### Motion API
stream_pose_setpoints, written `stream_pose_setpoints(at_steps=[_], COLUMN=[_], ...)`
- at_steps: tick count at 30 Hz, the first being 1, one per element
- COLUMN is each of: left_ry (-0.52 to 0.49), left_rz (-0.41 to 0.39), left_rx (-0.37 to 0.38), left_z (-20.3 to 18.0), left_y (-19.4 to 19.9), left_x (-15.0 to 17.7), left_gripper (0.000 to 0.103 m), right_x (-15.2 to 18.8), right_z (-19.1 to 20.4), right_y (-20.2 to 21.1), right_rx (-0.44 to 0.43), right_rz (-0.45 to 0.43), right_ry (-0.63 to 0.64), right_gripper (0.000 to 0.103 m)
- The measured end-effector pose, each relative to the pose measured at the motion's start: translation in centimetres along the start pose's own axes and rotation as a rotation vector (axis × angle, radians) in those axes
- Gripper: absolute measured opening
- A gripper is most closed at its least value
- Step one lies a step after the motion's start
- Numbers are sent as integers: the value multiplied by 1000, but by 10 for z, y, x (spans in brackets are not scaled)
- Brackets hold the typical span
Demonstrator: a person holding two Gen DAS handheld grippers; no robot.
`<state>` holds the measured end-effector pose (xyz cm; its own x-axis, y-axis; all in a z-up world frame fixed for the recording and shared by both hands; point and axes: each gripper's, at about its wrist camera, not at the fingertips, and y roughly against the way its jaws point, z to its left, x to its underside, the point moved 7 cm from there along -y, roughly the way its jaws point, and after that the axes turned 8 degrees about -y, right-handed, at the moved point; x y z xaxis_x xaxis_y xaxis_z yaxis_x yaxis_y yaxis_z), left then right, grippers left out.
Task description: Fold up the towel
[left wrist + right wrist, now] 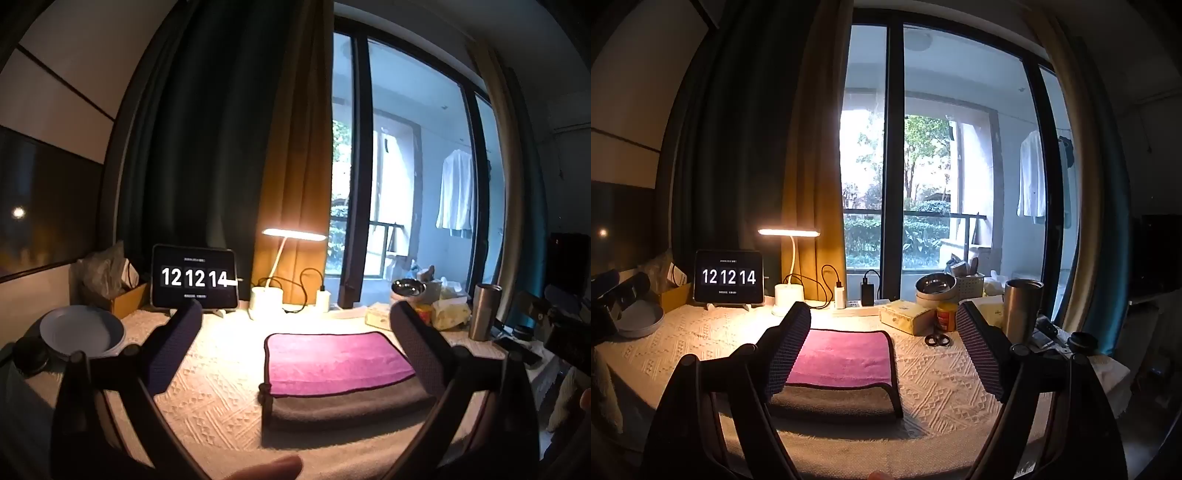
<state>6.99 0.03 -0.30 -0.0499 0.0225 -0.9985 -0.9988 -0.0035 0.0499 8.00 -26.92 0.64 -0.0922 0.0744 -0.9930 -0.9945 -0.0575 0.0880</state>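
- Here, left wrist view: my left gripper point(295, 332) hangs above the table point(207, 398) with its fingers spread wide and nothing between them. The towel point(340, 373) lies flat ahead, magenta layer on top, grey layer showing along the near edge; I judge it already folded at least once.
- Left wrist view, hazards: if I come down on only the magenta layer, the grey layer would stay behind and the fold would skew. The woven tablecloth point(214, 387) could be pinched together with the towel and dragged.
- Left wrist view, containers: a pale plate point(81, 330) sits at far left, and I see nothing on it. A cardboard box point(127, 301) behind it holds crumpled wrapping.
- Right wrist view: my right gripper point(884, 347) is likewise spread apart and empty, above the table; the towel point(842, 365) lies partly behind its left finger point(790, 347).
- Right wrist view, hazards: scissors point(937, 340), a small orange jar point(946, 316) and a steel tumbler point(1021, 310) stand near the towel's right side; a wide sweep while folding could knock them.
- Right wrist view, containers: a steel bowl point(936, 286) rests on a round tin, its contents hidden; a white basket point(967, 284) behind holds items too small to name.
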Motion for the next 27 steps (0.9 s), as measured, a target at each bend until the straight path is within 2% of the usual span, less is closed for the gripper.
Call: stream_pose_setpoints(at_steps=[5,12,27], left_ry=[28,-1,3], left_rz=[-14,3,3], left_rx=[-21,7,6], left_z=[5,-3,1], left_y=[3,-5,-1], left_x=[4,3,2], left_gripper=[102,102,102], right_x=[0,0,0], right_z=[0,1,1], right_y=[0,0,-1], right_rx=[3,0,-1], right_rz=[11,10,11], right_ry=[1,0,0], right_gripper=[84,84,84])
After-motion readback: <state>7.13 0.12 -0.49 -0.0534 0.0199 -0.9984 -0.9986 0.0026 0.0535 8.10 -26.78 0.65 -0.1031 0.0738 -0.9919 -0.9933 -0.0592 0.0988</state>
